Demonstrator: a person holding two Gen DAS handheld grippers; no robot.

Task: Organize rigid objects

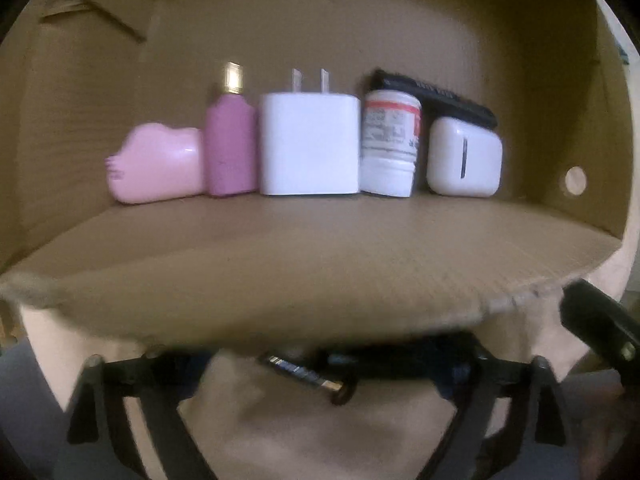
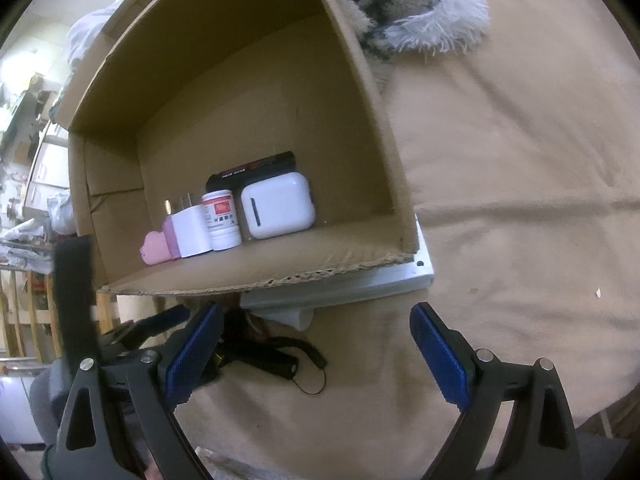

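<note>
Blue pads (image 2: 192, 356) on the right tool (image 2: 316, 356) stand wide apart with nothing between them, hovering over a tan blanket (image 2: 520, 200). Just ahead of its left finger lies a black strap with a cord loop (image 2: 280, 356), beside dark hardware that is hard to make out.

From the left wrist view, the left tool (image 1: 308, 376) sits low at the frame's bottom edge, its fingers largely hidden under the lip of a cardboard box (image 1: 320, 272); a dark battery-like cylinder with a gold end (image 1: 308, 376) appears pinched between them (blur makes the contact uncertain).

Beyond, the box lies on its side, opening toward both cameras. Along its back wall stands a row of items, touching or nearly so: a pink comb-like piece (image 1: 160, 164) lying at the left, a purple bottle with a gold cap (image 1: 230, 144) upright, a white plug adapter (image 1: 310, 144) with prongs up, a white pill bottle (image 1: 390, 144) turned cap-down, and a white earbud case (image 1: 464, 156). Behind the last two leans a black flat item (image 1: 436, 100).

Under the box's right corner sits a white slab (image 2: 360, 280), and a shaggy throw (image 2: 408, 4) lies past the box.
</note>
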